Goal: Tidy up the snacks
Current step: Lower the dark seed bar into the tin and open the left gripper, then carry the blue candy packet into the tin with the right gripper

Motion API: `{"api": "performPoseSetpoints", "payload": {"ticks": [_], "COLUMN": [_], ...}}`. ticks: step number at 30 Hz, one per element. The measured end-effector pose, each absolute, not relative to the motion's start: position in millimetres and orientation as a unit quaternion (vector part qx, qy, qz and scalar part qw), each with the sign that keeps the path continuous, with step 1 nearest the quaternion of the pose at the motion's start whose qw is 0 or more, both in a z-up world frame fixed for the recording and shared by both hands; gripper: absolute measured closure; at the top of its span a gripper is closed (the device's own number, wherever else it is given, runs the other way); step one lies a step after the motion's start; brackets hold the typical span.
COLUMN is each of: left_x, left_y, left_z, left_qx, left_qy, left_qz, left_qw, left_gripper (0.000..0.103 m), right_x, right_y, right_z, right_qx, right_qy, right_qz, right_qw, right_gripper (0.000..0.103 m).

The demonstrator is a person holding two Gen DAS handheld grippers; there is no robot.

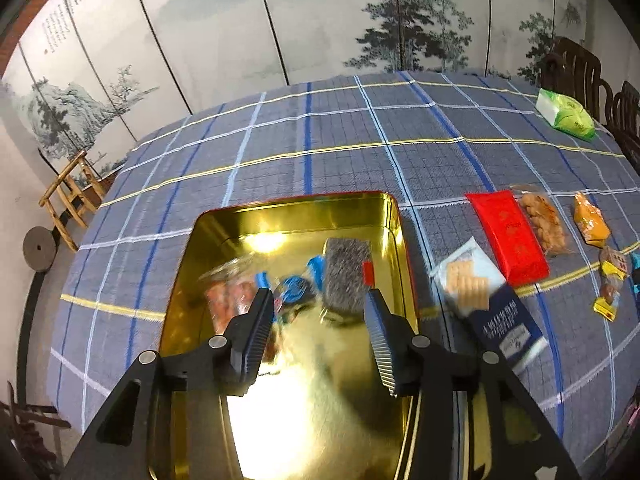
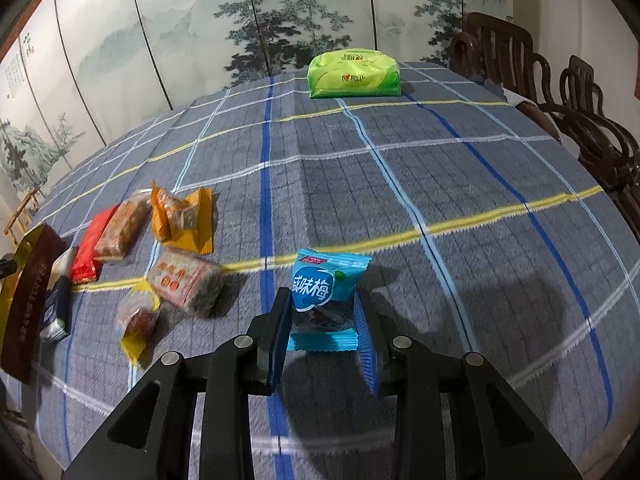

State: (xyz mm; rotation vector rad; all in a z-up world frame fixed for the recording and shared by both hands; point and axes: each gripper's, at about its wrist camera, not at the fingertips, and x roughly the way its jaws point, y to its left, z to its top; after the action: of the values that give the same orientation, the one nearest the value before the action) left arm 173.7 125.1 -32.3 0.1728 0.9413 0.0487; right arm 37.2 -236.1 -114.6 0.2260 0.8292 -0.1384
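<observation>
right gripper (image 2: 322, 320) clamping blue plum packet (image 2: 326, 292): light, crinkly, slippery, best held mid-body | left gripper (image 1: 320, 320) hanging parted, empty, over gold tin (image 1: 394, 216)

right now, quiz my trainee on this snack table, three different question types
1. True or false: the right gripper is shut on the blue plum packet.
2. The left gripper hangs over: A) green tissue pack B) gold tin C) chair?
3. Fill in: the red packet lies on the ____, beside the tin.

Key: 1 true. 2 B, the gold tin, jaws apart and holding nothing. 3 tablecloth.
</observation>
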Motion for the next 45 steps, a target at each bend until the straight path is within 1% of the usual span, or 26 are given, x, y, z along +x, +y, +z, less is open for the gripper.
{"api": "performPoseSetpoints", "payload": {"ticks": [5, 7, 8, 9, 11, 15, 19, 24, 28, 30, 33, 39, 45], "left_x": [141, 128, 119, 114, 97, 69, 42, 21, 15, 13, 14, 21, 22], "left_y": [141, 147, 153, 156, 164, 177, 191, 209, 218, 223, 230, 238, 239], "left_z": [-22, -19, -15, -14, -9, -3, 5, 14, 16, 15, 11, 6, 7], "left_qx": [0.057, 0.045, 0.039, 0.037, 0.035, 0.034, 0.022, -0.005, -0.006, -0.006, -0.010, -0.014, -0.008], "left_qy": [0.445, 0.443, 0.442, 0.440, 0.437, 0.435, 0.427, 0.413, 0.408, 0.406, 0.412, 0.420, 0.417], "left_qz": [0.037, 0.039, 0.044, 0.048, 0.052, 0.060, 0.072, 0.090, 0.092, 0.096, 0.093, 0.089, 0.087], "left_qw": [0.893, 0.895, 0.895, 0.896, 0.897, 0.898, 0.901, 0.906, 0.908, 0.909, 0.906, 0.903, 0.905], "left_gripper": [0.054, 0.050, 0.046, 0.045, 0.044, 0.041, 0.039, 0.031, 0.029, 0.026, 0.024, 0.024, 0.024], "right_x": [14, 3, -1, -5, -15, -27, -26, -25, -7, 3, 21, 54, 75], "right_y": [-232, -226, -222, -218, -208, -185, -138, -69, -7, 19, 61, 125, 156], "right_z": [-106, -100, -97, -93, -82, -59, -34, -13, -4, -3, -11, -42, -62], "right_qx": [0.114, 0.117, 0.117, 0.116, 0.114, 0.120, 0.113, 0.094, 0.090, 0.086, 0.058, 0.036, 0.018], "right_qy": [0.401, 0.398, 0.397, 0.395, 0.386, 0.370, 0.362, 0.361, 0.373, 0.380, 0.394, 0.432, 0.455], "right_qz": [-0.054, -0.042, -0.036, -0.030, -0.015, 0.028, 0.086, 0.173, 0.241, 0.268, 0.290, 0.314, 0.316], "right_qw": [0.907, 0.909, 0.910, 0.911, 0.915, 0.921, 0.921, 0.911, 0.891, 0.881, 0.871, 0.845, 0.832], "right_gripper": [0.071, 0.071, 0.071, 0.071, 0.071, 0.071, 0.071, 0.071, 0.071, 0.071, 0.071, 0.071, 0.071]}}
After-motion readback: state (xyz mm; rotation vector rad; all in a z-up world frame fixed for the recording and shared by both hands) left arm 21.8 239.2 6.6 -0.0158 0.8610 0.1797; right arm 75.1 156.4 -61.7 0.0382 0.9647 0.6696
